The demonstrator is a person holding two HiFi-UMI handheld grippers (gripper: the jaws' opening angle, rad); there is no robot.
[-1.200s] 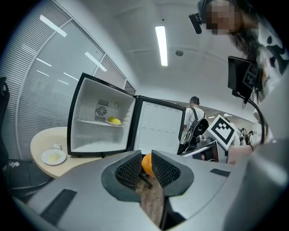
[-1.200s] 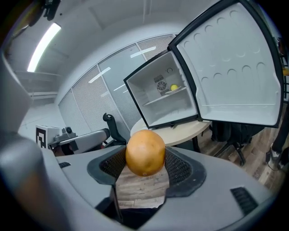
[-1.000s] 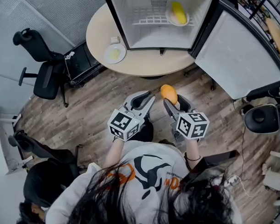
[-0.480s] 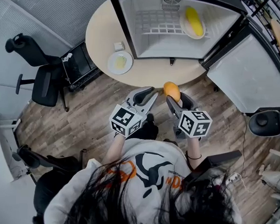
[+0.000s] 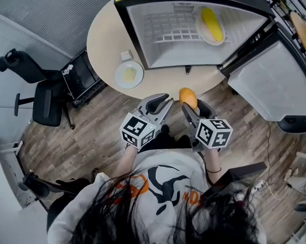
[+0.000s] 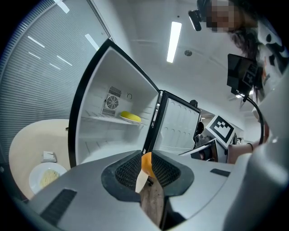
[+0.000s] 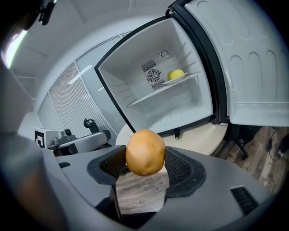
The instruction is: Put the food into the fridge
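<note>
Fridge (image 5: 168, 52) sits on the round worktop (image 5: 108, 37) with its door (image 5: 274, 88) swung fully open to the right, so the cavity is clear to reach. Wood floor (image 5: 92, 127) lies below, and a black office chair (image 5: 41, 97) stands well apart on the left. The wire shelf (image 5: 171, 27) inside already carries a plate (image 5: 198, 25) with a yellow food item (image 5: 211, 21) at its right end; the left part of the shelf is bare. Right gripper (image 5: 192, 106) is spread wide and pinching an orange (image 5: 188, 97) between its pads. In the right gripper view the orange (image 7: 145, 152) sits at the very tips of the gripper (image 7: 144, 164), much of it proud of the pads. The fruit is over the floor at the near edge of the worktop, in front of the fridge, not yet inside. Left gripper (image 5: 157, 103) is just beside it, jaws pressed nearly together on nothing. A second plate (image 5: 118, 75) with pale food (image 5: 128, 73) waits on the worktop left of the fridge, near a small white block (image 5: 126, 56). Judged risks: the orange is round and smooth and held only at the tips, so a tilt or jolt on the way in could let it squirt out and drop to the floor. A low approach could clip the fridge's bottom lip. Set down on wire, it may roll into the loaded plate or off the shelf's front. The shallow worktop plate offers only a thin rim, so its food could slide if it is lifted unevenly.
</note>
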